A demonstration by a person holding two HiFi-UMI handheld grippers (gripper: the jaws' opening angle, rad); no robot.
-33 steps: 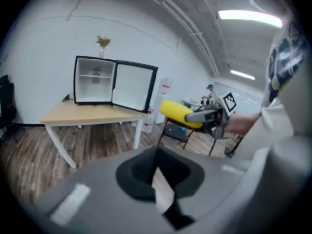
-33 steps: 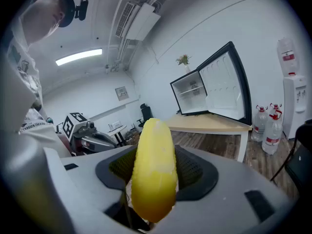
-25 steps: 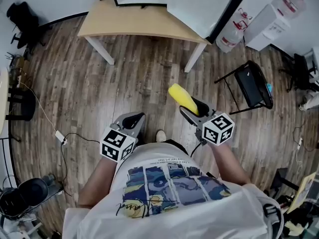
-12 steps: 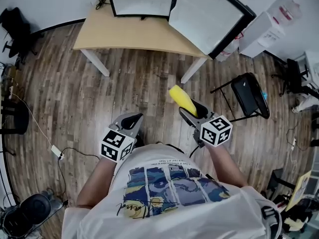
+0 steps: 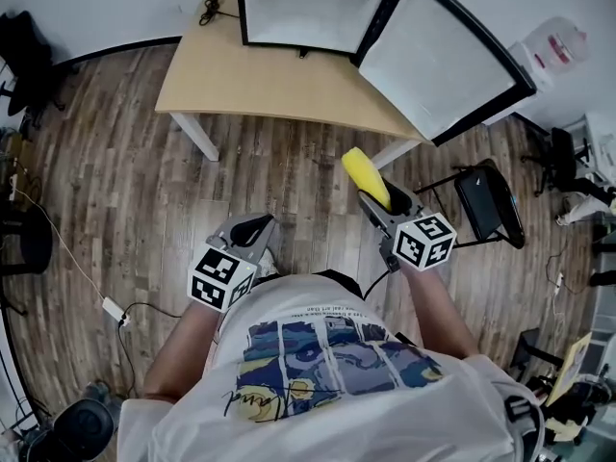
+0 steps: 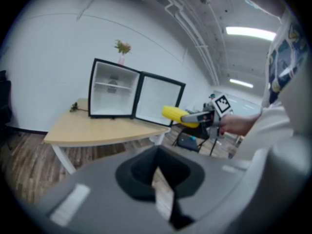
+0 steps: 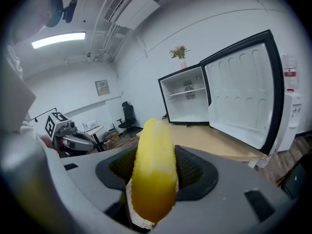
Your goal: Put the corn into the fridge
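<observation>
A yellow corn cob (image 5: 368, 176) (image 7: 153, 169) sticks out of my right gripper (image 5: 390, 210), whose jaws are shut on it; it also shows in the left gripper view as the corn (image 6: 176, 115). The small fridge (image 5: 308, 3) (image 6: 113, 95) (image 7: 187, 101) stands on a wooden table (image 5: 250, 75) ahead, its door (image 5: 438, 61) (image 7: 241, 99) swung wide open and its white inside bare. My left gripper (image 5: 248, 241) (image 6: 163, 199) hangs low by the person's waist, jaws together with nothing between them. Both grippers are well short of the table.
Wood plank floor lies below. A black folding stand (image 5: 486, 200) stands right of the corn. A water jug (image 5: 558, 46) sits at the far right, cables and a plug (image 5: 115, 308) lie at the left, and an office chair (image 7: 127, 113) is far back.
The person has walked toward the table: the fridge and table have come closer and lower in the head view. The corn stays held in the right gripper, now raised slightly.
</observation>
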